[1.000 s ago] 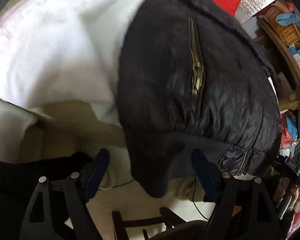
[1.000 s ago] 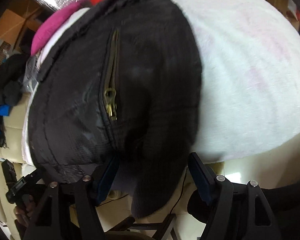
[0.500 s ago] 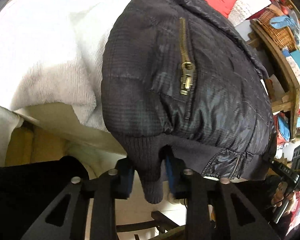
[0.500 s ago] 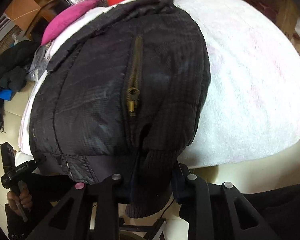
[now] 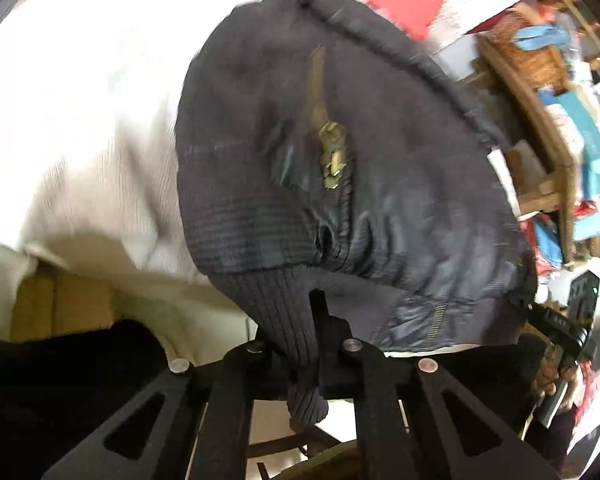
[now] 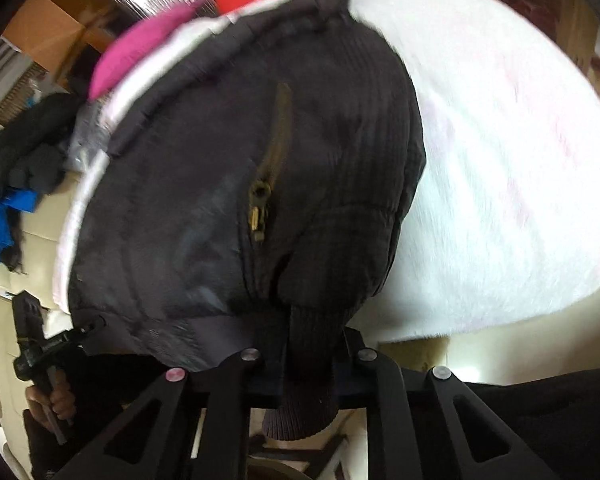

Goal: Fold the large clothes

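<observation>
The dark quilted jacket [image 5: 380, 184] ran near to far; left tongs [image 5: 306, 344] pinched one ribbed knit cuff [image 5: 284, 320], and right tongs [image 6: 312, 360], closing, squeezed the other ribbed cuff [image 6: 300, 412].

Both wrist cameras look steeply down, very close, sharing the dark jacket [image 5: 380, 184] [image 6: 228, 184] from opposite sides, on white fleece [image 5: 80, 100] [image 6: 500, 160].

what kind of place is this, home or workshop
Most likely a cluttered room in a home. A dark jacket lies on a white fleecy blanket, a wooden shelf holds a wicker basket, and clothes are heaped nearby.
</observation>
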